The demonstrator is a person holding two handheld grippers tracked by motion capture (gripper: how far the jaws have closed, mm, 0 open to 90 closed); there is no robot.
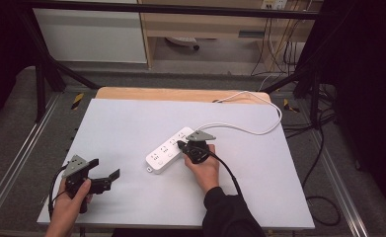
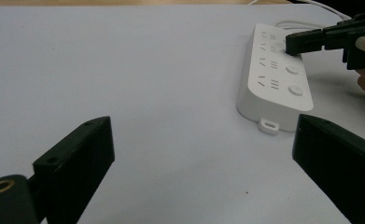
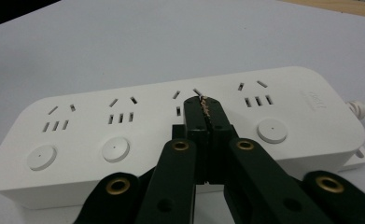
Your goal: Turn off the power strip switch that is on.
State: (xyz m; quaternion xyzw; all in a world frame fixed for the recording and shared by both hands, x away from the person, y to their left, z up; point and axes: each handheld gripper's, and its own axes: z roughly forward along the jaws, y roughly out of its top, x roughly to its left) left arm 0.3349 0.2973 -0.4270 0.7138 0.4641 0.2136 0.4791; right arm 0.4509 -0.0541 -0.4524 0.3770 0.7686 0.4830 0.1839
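In the high view, a white power strip (image 1: 170,149) lies at an angle near the middle of the grey tabletop (image 1: 131,123), its white cord (image 1: 259,129) looping away toward the far right edge. The right gripper (image 1: 182,144) is down on the strip's top face near the middle, while the left gripper (image 1: 106,169) hovers well apart at the near left with its jaws spread wide and nothing between them. In the left gripper view, the two black jaws stand far apart over bare tabletop, and the power strip (image 2: 274,77) sits off to the right, with the right gripper (image 2: 293,44) resting its closed tip on a round button in the row along the strip's edge. In the right gripper view, the right gripper (image 3: 204,109) has its jaws pressed fully together, gripping nothing, with the tip set on the top of the power strip (image 3: 124,121) in the third socket group from the left, about where that group's button would be; the button itself is hidden under the jaws. The likely trouble is that nothing braces the strip: a slanted push could slide or pivot it on the smooth tabletop, or the narrow tip could skid off the button onto the socket slots.
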